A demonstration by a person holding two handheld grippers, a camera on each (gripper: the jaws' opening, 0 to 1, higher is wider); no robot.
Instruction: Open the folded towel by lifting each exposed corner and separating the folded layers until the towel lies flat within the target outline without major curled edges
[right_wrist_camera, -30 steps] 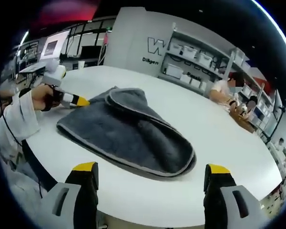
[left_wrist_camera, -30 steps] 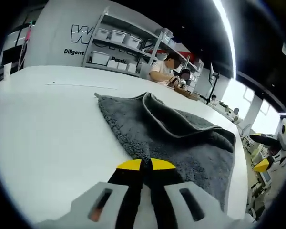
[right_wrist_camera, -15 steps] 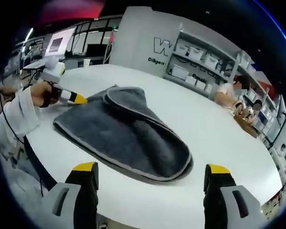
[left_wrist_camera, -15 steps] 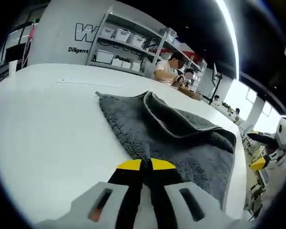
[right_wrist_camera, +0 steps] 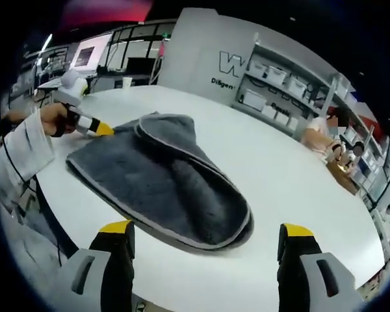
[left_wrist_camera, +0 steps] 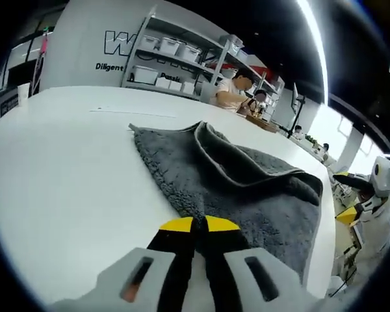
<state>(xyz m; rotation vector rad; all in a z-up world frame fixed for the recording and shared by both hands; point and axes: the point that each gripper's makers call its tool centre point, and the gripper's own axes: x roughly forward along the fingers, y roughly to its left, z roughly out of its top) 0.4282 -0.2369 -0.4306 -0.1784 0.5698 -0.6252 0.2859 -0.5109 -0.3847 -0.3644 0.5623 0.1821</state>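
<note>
Towel of dark grey pile lies folded on the white table, with a lighter grey hem along its edges. In the left gripper view the left gripper has its yellow-tipped jaws pressed together on the near edge of the towel, so it grips the cloth there. A folded upper layer makes a raised ridge that runs from the far corner toward the right side of this view. The right gripper appears at the far right edge of this view, well apart from the towel.

In the right gripper view the right gripper holds its jaws wide apart and nothing is between them; the towel lies on the table beyond them, not touching. At the left of this view the left gripper touches the towel's edge, held by a hand in a white sleeve.

Behind the table stand metal shelves with white bins, and people sit at the far side.
</note>
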